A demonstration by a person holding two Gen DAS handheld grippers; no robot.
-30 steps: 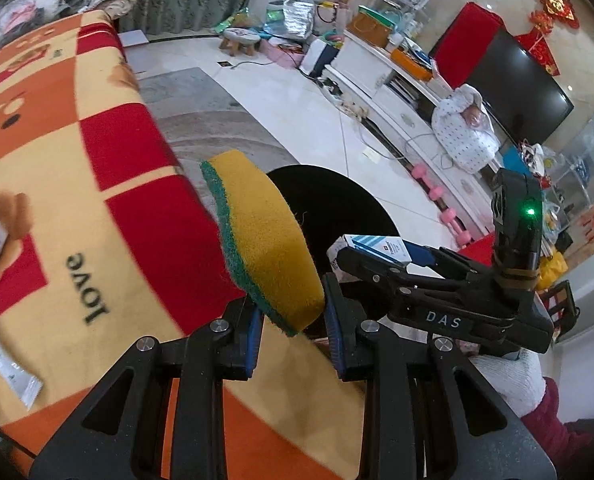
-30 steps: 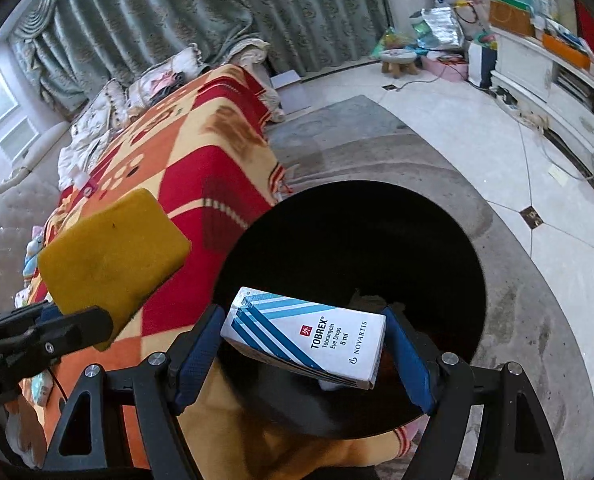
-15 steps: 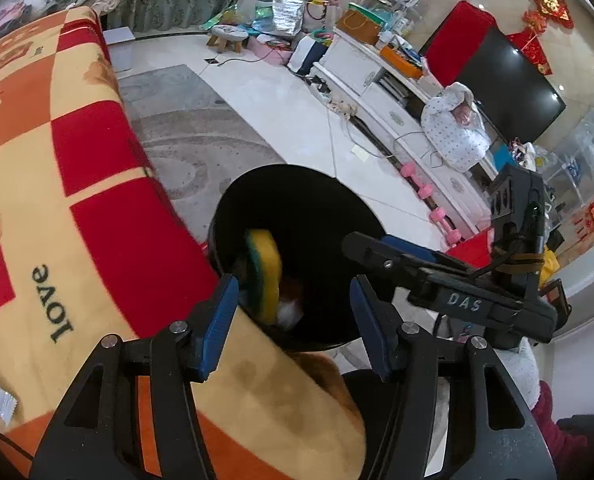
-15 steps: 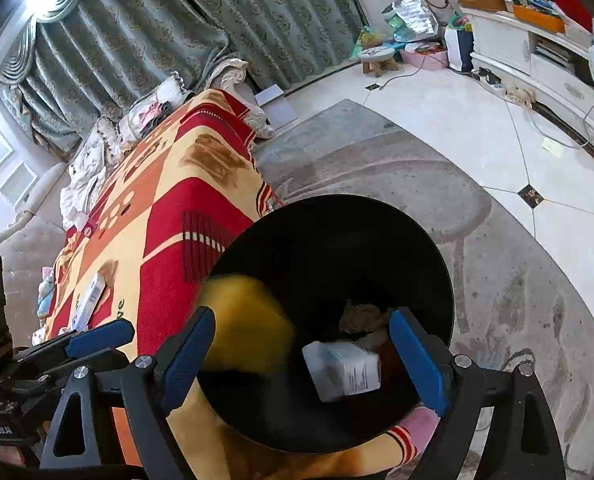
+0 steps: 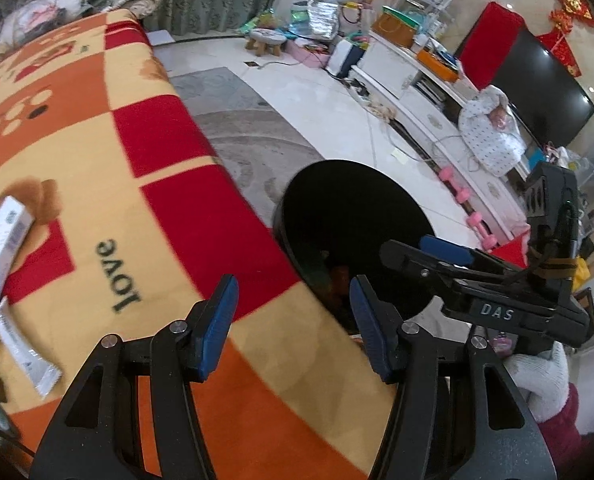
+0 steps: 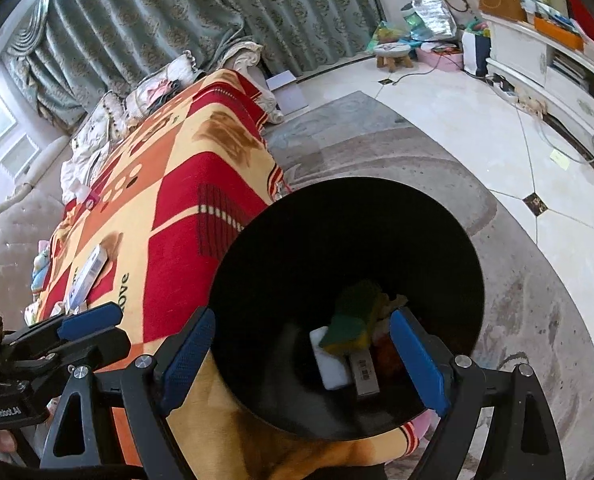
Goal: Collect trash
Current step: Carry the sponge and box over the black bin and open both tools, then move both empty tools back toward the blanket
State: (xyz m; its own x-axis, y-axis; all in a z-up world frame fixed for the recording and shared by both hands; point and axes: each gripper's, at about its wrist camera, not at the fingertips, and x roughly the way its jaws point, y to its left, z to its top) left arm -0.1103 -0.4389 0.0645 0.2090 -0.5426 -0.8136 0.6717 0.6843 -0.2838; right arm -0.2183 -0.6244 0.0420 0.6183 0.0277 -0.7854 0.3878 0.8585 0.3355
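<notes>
Both items you were holding a second ago have dropped: the yellow-green sponge [image 6: 355, 320] and the white medicine box [image 6: 331, 360] now lie inside the black bin [image 6: 257, 264], below your right gripper [image 6: 303, 356], whose jaws stand wide and empty. Your left gripper [image 5: 293, 320] is open and empty too. Only the right view shows the bin's contents. A patterned blanket [image 5: 97, 152] borders the bin; another box [image 5: 1, 248] remains there.

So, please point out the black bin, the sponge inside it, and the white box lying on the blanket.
Black bin [image 6: 281, 248]: right wrist view, bare inner wall on the left side.
Sponge [image 6: 351, 326]: right wrist view, green scrubbing face.
White box [image 5: 3, 240]: left wrist view, middle of its top face.
</notes>
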